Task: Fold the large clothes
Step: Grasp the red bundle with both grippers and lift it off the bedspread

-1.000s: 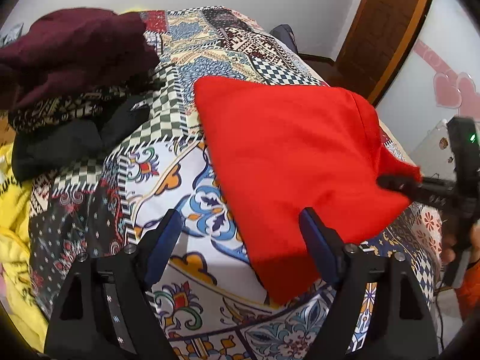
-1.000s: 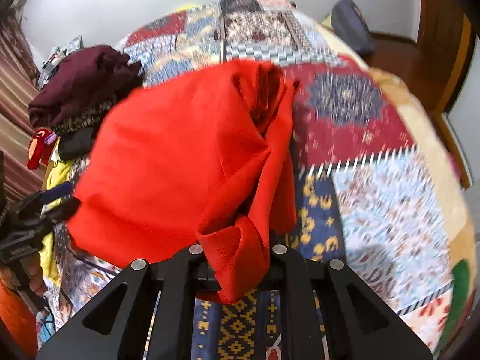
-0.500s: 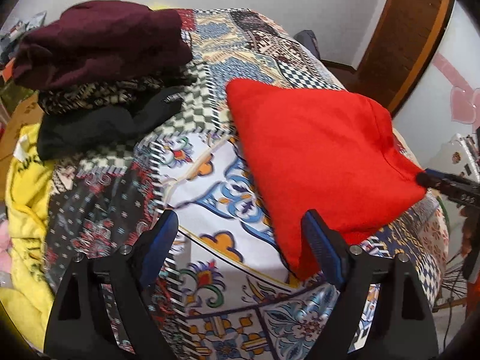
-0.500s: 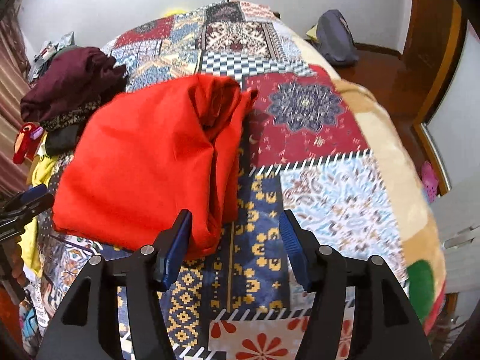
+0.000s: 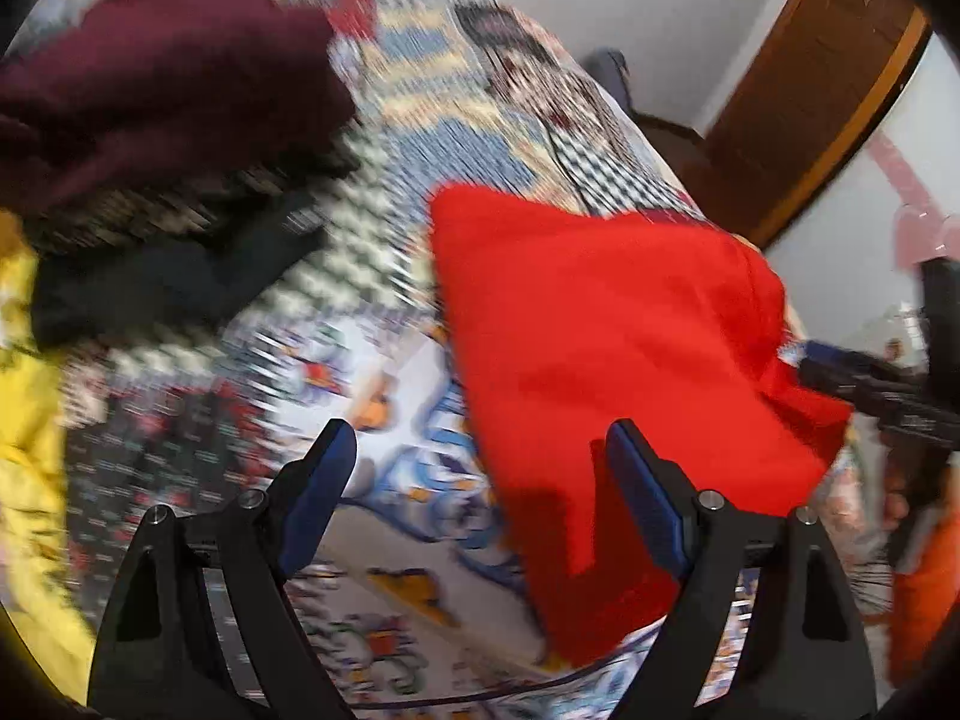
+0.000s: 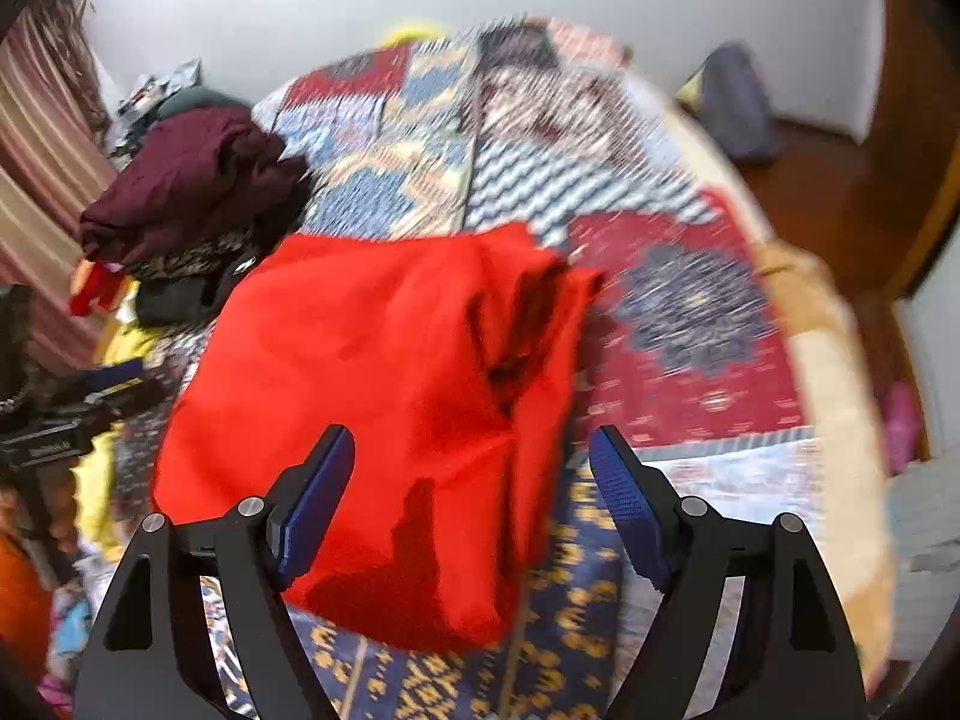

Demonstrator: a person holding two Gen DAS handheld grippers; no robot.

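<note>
A folded red garment (image 5: 600, 330) (image 6: 390, 390) lies flat on the patchwork bedspread (image 5: 420, 120) (image 6: 690, 330), with a rumpled fold along one side. My left gripper (image 5: 480, 450) hovers open above its near corner, and nothing is between the blue pads. My right gripper (image 6: 471, 450) hangs over the opposite side. Its jaws are opening, and the red cloth lies under them without touching the pads. Each gripper also shows at the edge of the other's view: the right gripper (image 5: 870, 384) and the left gripper (image 6: 72, 414). Both views are blurred by motion.
A pile of maroon, patterned and black clothes (image 5: 162, 90) (image 6: 192, 186) sits on the bed beyond the red garment. Yellow cloth (image 5: 30, 420) hangs at the bed's edge. A wooden door (image 5: 810, 90) and a grey bag (image 6: 738, 102) on the floor stand past the bed.
My right gripper let go of the bunched red fold, opened wide and drew back. The fold dropped onto the garment. My left gripper stayed open and shifted sideways.
</note>
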